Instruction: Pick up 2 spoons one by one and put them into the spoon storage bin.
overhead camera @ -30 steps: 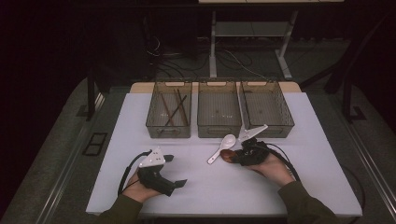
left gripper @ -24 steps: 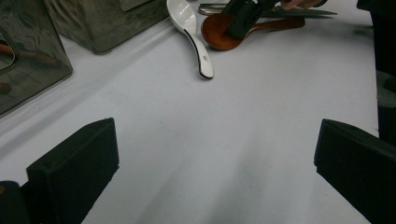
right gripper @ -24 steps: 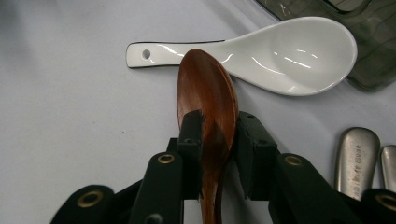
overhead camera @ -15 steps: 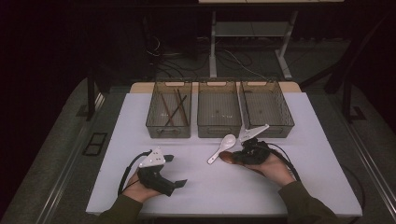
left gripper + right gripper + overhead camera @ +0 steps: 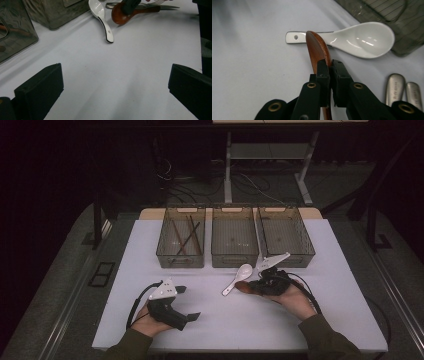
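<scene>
A brown wooden spoon (image 5: 317, 50) is pinched at its bowl between the jaws of my right gripper (image 5: 330, 66), which is shut on it. In the high view that wooden spoon (image 5: 243, 286) sits low over the table at the tip of the right gripper (image 5: 254, 287). A white ceramic spoon (image 5: 237, 278) lies just beyond it; up close the white spoon (image 5: 362, 38) lies crosswise behind the wooden one. My left gripper (image 5: 187, 303) rests at the front left, jaws wide open and holding nothing. From there I see the white spoon (image 5: 101, 15) and wooden spoon (image 5: 120, 16) far ahead.
Three clear bins stand in a row at the back: the left bin (image 5: 181, 259) holds several chopsticks, the middle bin (image 5: 234, 260) and right bin (image 5: 300, 256) look bare. Two metal cutlery handles (image 5: 397, 86) lie right of the right gripper. White table (image 5: 240, 320).
</scene>
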A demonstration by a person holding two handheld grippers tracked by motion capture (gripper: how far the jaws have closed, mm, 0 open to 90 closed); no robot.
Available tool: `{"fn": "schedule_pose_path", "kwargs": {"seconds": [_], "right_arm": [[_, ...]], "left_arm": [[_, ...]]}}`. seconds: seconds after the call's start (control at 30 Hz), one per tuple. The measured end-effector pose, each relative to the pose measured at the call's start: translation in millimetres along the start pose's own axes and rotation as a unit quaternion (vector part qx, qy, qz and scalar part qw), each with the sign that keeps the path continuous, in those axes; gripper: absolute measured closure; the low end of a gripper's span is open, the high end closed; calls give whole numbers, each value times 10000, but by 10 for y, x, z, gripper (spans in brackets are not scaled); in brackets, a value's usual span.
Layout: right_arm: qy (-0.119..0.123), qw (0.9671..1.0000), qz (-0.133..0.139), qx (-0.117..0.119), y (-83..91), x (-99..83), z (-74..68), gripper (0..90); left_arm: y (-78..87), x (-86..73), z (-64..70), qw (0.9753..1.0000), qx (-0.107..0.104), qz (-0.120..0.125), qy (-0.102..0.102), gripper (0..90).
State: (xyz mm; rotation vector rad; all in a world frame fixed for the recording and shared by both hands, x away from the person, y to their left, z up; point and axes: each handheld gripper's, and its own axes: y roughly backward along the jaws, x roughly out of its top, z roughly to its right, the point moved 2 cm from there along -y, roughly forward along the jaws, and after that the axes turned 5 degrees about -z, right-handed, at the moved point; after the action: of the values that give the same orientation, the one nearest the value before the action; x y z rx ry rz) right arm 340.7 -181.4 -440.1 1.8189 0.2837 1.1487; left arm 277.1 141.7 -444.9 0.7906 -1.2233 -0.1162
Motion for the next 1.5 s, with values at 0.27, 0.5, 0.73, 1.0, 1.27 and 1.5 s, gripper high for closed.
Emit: {"fn": "schedule_pose_path", "kwargs": {"seconds": [0.27, 0.5, 0.73, 1.0, 1.27, 1.5], "right_arm": [[-156, 9993, 310, -102, 150, 75, 87, 845], [-308, 9979, 540, -194, 266, 137, 139, 845], [-385, 9963, 727, -238, 337, 228, 181, 845], [-500, 9937, 932, -357, 456, 390, 254, 845], [-677, 9892, 1216, -468, 579, 575, 362, 845], [-839, 9843, 1443, -570, 598, 792, 451, 845]], "left_arm": [[-3, 1, -1, 10000, 3, -9, 16, 0], [-5, -1, 0, 10000, 15, -13, 33, 0], [-12, -1, 0, 10000, 12, -18, 20, 0], [-7, -1, 2, 10000, 8, -8, 31, 0], [-4, -2, 1, 10000, 4, 11, 54, 0], [-3, -1, 2, 10000, 0, 19, 57, 0]]}}
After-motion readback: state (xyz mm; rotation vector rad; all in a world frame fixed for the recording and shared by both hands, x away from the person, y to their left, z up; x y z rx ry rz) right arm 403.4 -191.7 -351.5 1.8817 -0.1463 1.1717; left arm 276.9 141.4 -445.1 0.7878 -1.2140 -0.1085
